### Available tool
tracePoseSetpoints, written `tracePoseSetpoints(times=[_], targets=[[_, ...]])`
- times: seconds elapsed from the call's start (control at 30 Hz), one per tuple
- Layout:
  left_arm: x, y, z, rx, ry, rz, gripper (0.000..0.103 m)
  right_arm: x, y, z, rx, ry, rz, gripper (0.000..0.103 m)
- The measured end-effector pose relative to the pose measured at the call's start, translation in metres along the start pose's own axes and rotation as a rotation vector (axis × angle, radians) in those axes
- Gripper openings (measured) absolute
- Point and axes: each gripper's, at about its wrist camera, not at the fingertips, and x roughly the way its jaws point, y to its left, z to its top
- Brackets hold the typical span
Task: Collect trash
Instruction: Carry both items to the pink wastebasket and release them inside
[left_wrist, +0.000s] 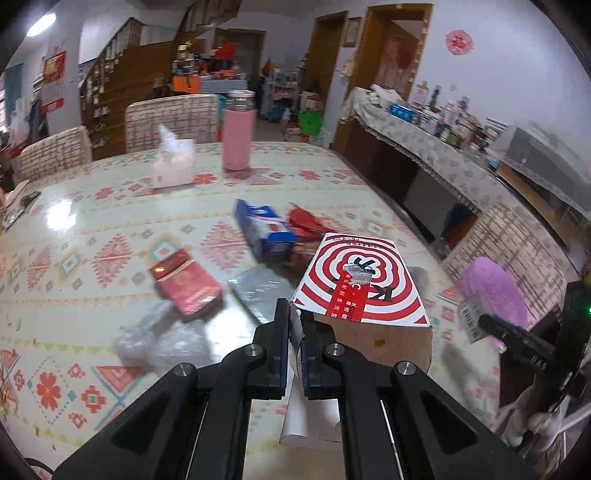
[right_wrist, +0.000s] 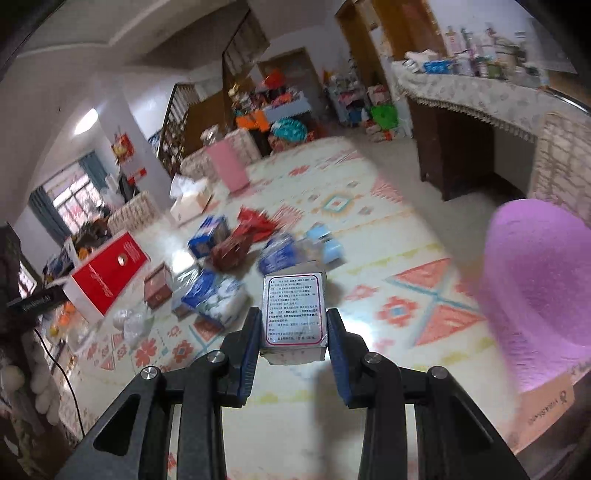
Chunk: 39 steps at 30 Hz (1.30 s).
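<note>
Two pieces of trash are held at once: the left gripper (left_wrist: 294, 328) has its jaws pinched on the flap of the red-and-white carton (left_wrist: 364, 280), lifted over the worktop (left_wrist: 74, 236), while the small printed box (right_wrist: 294, 314) is clamped between the jaws of the right gripper (right_wrist: 293, 334). More wrappers lie scattered far left. The pink bin (right_wrist: 543, 288) stands near right; both grips should probably be kept firm until each item is carried squarely above its opening
</note>
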Motion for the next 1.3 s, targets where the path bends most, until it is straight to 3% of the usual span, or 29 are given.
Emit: tracePoseSetpoints(times=[0.27, 0.47, 0.83, 1.0, 1.03, 1.1, 1.13, 1.17, 1.3], targets=[[0.022, -0.079, 0.004, 0.111, 0.048, -0.108, 0.005, -0.066, -0.077, 0.003, 0.096, -0.100, -0.112, 0.038], [0.047, -0.151, 0.014, 0.193, 0.095, -0.211, 0.005, -0.091, -0.124, 0.007, 0.158, -0.146, -0.161, 0.038], [0.112, -0.278, 0.034, 0.274, 0.204, -0.379, 0.005, -0.099, -0.192, 0.021, 0.253, -0.175, -0.183, 0.038], [0.143, -0.316, 0.042, 0.286, 0.235, -0.394, 0.005, -0.094, -0.214, 0.032, 0.273, -0.185, -0.191, 0.040], [0.149, -0.323, 0.043, 0.289, 0.233, -0.396, 0.009, -0.091, -0.218, 0.033, 0.276, -0.182, -0.193, 0.042], [0.157, -0.330, 0.044, 0.289, 0.239, -0.387, 0.029, -0.089, -0.224, 0.034, 0.295, -0.180, -0.206, 0.055], [0.159, -0.331, 0.043, 0.285, 0.240, -0.382, 0.051, -0.090, -0.226, 0.033, 0.298, -0.184, -0.205, 0.060], [0.159, -0.330, 0.042, 0.276, 0.229, -0.383, 0.063, -0.091, -0.226, 0.032, 0.297, -0.188, -0.206, 0.060], [0.148, -0.324, 0.038, 0.289, 0.208, -0.377, 0.064, -0.096, -0.229, 0.025, 0.300, -0.194, -0.219, 0.067]])
